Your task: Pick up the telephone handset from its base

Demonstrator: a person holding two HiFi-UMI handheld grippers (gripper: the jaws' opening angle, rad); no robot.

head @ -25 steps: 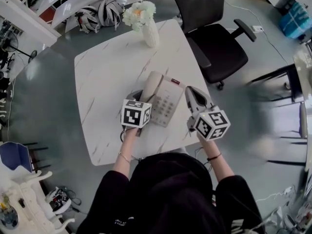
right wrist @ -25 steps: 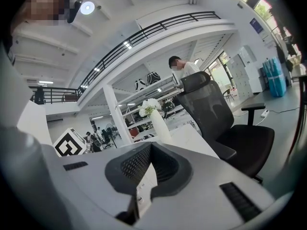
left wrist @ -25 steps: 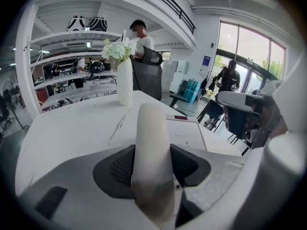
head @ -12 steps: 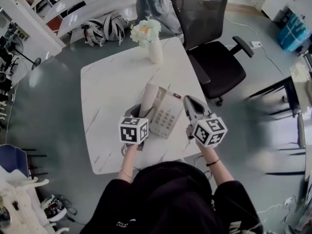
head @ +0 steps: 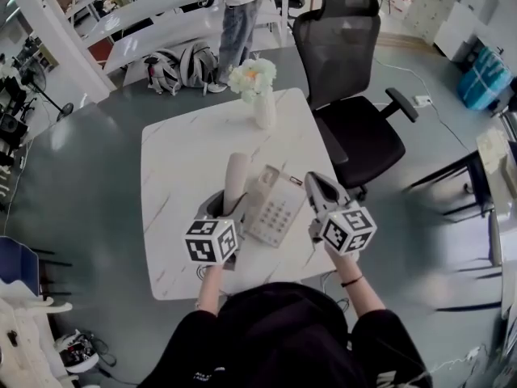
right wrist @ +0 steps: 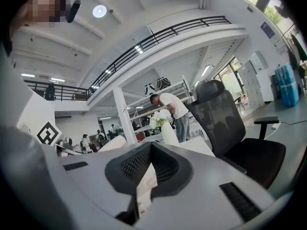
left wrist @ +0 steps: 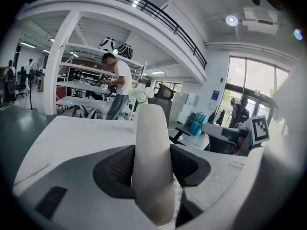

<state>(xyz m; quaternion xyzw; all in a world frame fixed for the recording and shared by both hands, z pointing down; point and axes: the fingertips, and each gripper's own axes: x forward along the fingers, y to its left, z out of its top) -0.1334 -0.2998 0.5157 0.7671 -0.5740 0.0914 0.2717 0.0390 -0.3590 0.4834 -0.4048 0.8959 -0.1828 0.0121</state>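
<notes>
The cream handset point(head: 236, 178) stands nearly upright, lifted off the left side of the phone base point(head: 275, 210) on the white marble table point(head: 182, 164). My left gripper point(head: 228, 207) is shut on the handset's lower part. In the left gripper view the handset point(left wrist: 152, 138) fills the gap between the dark pads point(left wrist: 117, 169), its far end pointing up and away. My right gripper point(head: 317, 191) hovers just right of the base, its jaws together with nothing in them. In the right gripper view, a strip of the base's keypad point(right wrist: 143, 191) shows below my right gripper point(right wrist: 150, 150).
A white vase of flowers point(head: 263, 103) stands at the table's far edge. A black office chair point(head: 359, 120) sits at the right, close to the table. A person point(head: 234, 10) stands by desks in the background, with backpacks point(head: 179, 63) on the floor.
My left gripper has risen with the handset, which went from lying on the base to standing tilted up above it. My right gripper has lifted slightly beside the base.
</notes>
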